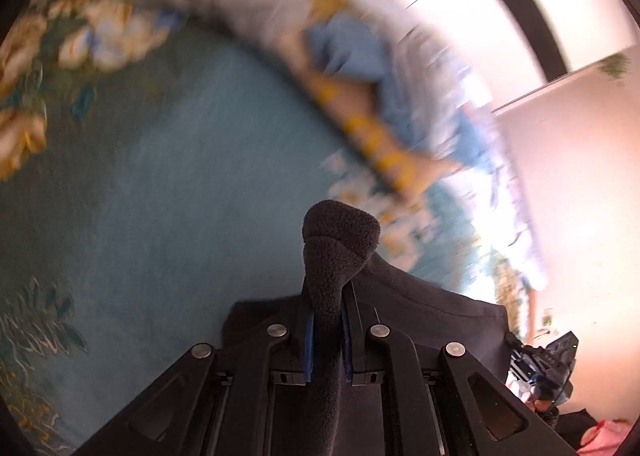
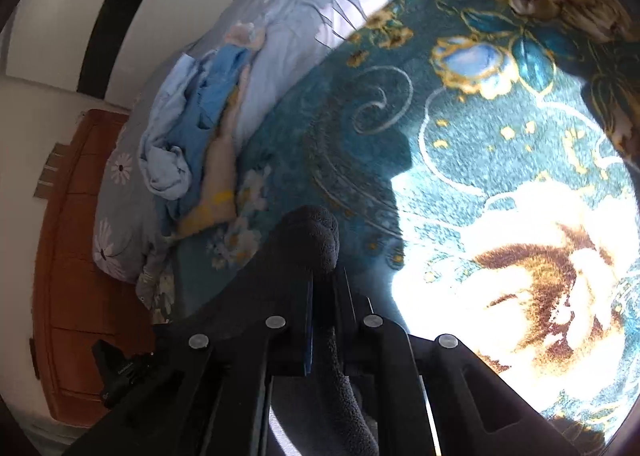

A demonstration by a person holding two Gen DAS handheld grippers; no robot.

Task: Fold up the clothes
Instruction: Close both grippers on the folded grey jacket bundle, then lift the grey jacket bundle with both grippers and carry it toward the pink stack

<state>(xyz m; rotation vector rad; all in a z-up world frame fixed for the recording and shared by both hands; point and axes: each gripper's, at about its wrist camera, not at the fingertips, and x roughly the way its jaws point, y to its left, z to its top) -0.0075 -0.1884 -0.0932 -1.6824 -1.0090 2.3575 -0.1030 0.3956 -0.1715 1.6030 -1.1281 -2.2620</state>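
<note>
A dark grey fleece garment [image 1: 340, 232] is bunched between the blue-edged fingers of my left gripper [image 1: 328, 308], which is shut on it above a teal floral blanket [image 1: 192, 176]. More of the fleece spreads off to the right, towards the other gripper [image 1: 548, 360]. In the right wrist view another fold of the same fleece garment [image 2: 312, 240] is pinched in my right gripper [image 2: 322, 308], which is shut on it. The fabric hangs down behind its jaws. The fingertips of both grippers are hidden by the cloth.
A heap of light blue clothes [image 2: 192, 124] and a tan piece with yellow marks [image 2: 218, 176] lie at the blanket's [image 2: 460, 144] far edge on a pale daisy-print duvet [image 2: 120, 168]. A brown wooden board [image 2: 76, 256] stands beyond. Pink cloth [image 1: 604, 436] shows at the lower right.
</note>
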